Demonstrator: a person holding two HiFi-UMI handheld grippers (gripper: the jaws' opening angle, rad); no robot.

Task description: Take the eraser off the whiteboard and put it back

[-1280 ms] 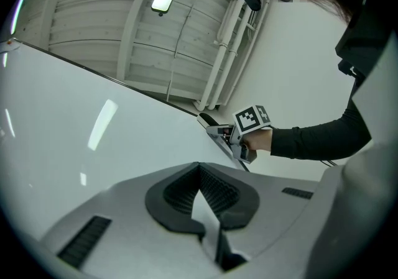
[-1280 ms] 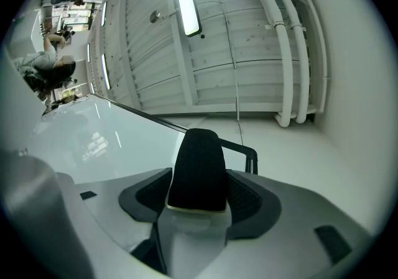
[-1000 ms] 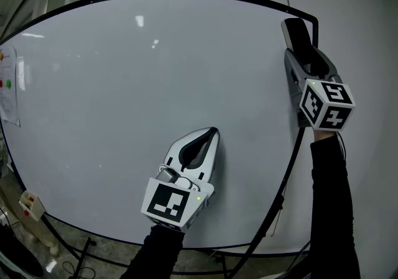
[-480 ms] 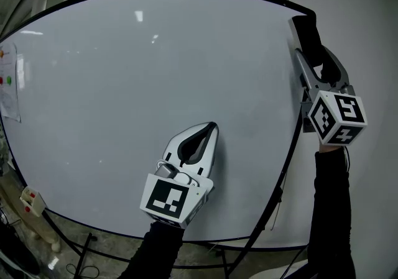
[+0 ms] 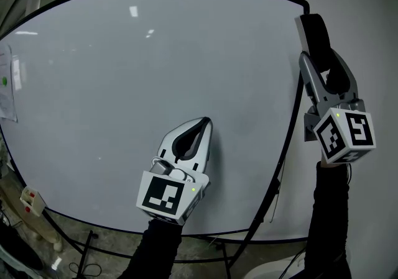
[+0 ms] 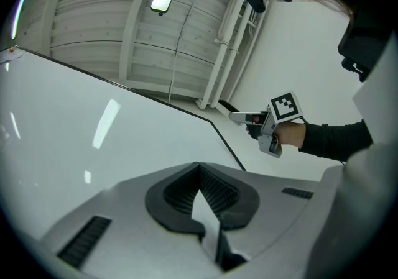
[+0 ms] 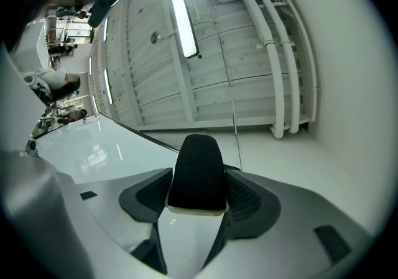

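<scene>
The whiteboard [image 5: 124,73] fills most of the head view, a wide white surface in a thin black frame, with a sheet of paper [image 5: 9,85] stuck at its far left edge. The eraser [image 5: 313,32] is off the board. It sits in the right gripper [image 5: 320,60], just outside the frame's upper right corner and in front of the white wall [image 5: 364,17]. In the right gripper view, the eraser [image 7: 198,172] stands on end between the fingers [image 7: 252,200], which are clamped on its two sides. Its black felt face is turned toward the camera and a pale edge shows at the bottom. The left gripper [image 5: 204,125] is low on the board, near the middle and well apart from the right one, with its tip pointing up the surface. Its own view shows the fingers [image 6: 168,194] closed together with nothing between them, and whether the tip touches the board cannot be told. A power strip [image 5: 31,202] lies on the floor [image 5: 93,259] below the board's lower left edge.
</scene>
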